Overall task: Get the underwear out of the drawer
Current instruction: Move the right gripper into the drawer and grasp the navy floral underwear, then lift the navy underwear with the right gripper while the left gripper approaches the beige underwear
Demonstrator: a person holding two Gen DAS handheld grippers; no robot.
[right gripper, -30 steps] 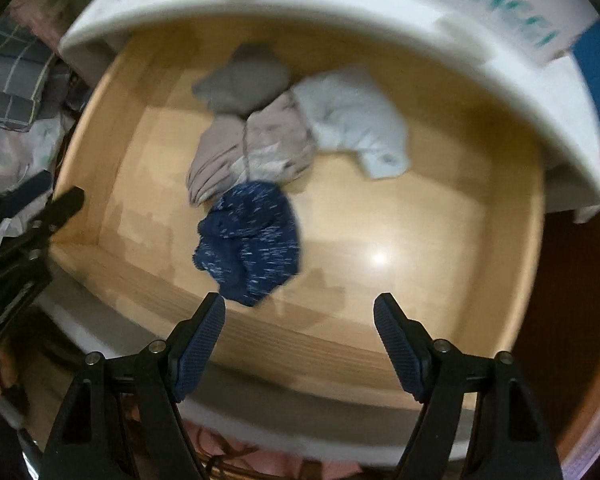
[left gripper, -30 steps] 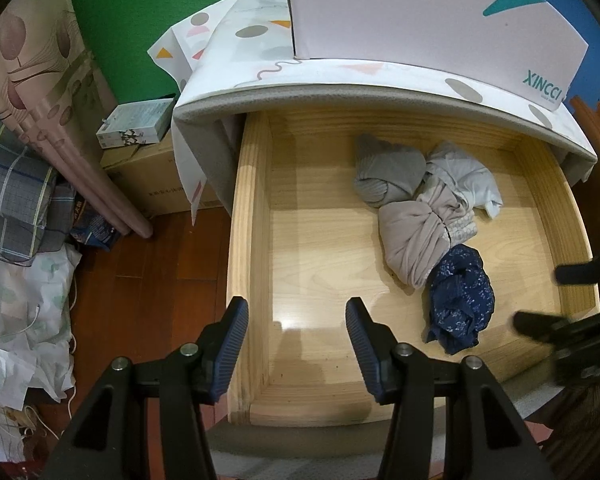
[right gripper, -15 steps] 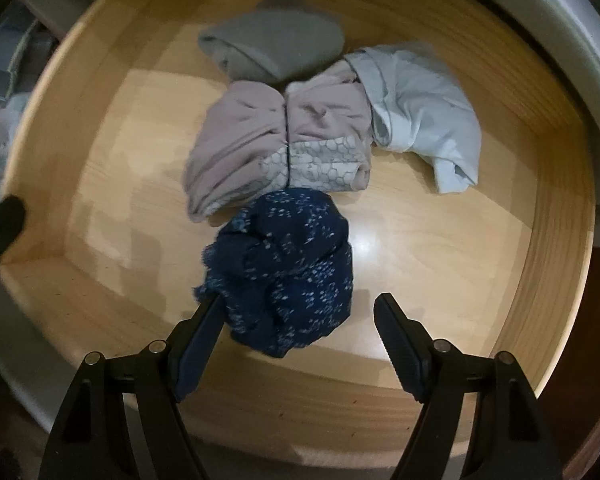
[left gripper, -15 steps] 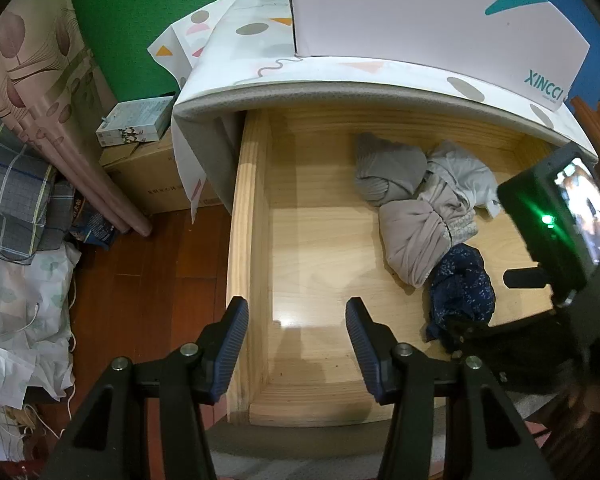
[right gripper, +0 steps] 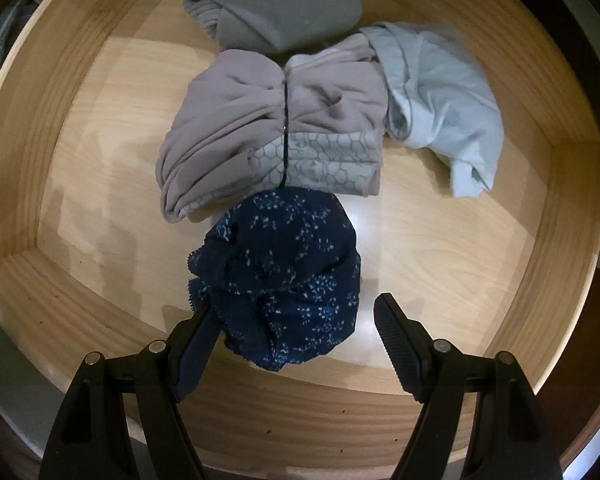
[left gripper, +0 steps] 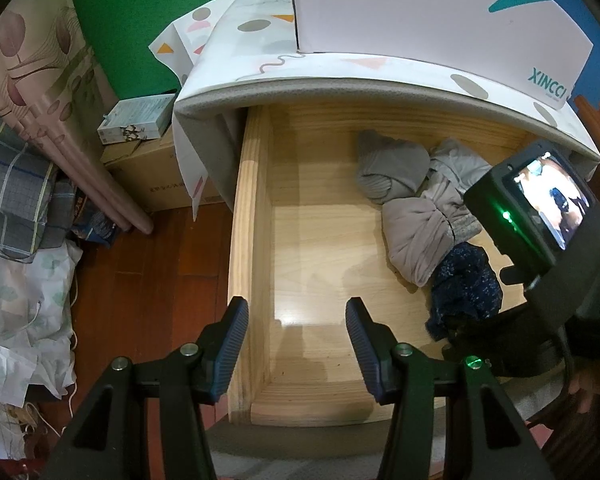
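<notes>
While we look down into the wooden drawer [right gripper: 80, 320], we see our right gripper [right gripper: 296, 328] hanging low over a little pile of underwear. Its two fingers stand wide apart. The navy blue underwear with white specks [right gripper: 284, 276] sits between them. The left finger [right gripper: 198, 338] touches the frilly edge of the blue cloth. The right finger [right gripper: 396, 336] is still apart from it, with bare wood in the gap. So the fingers do not squeeze the cloth.

Just behind the blue pair lies a folded beige pair [right gripper: 268, 128] with a honeycomb print, touching it. A grey pair [right gripper: 276, 12] lies at the back, and a pale blue pair [right gripper: 440, 96] lies to the right.

From our other camera we see our left gripper [left gripper: 296, 344] by the left side of the drawer. Its fingers stand partly apart and hold nothing. One finger is outside the drawer's left wall [left gripper: 248, 240] and one is inside, above it. We cannot tell if they touch the wood. On the right of that view we see the right tool's black body and small screen [left gripper: 540, 208] over the clothes.
</notes>
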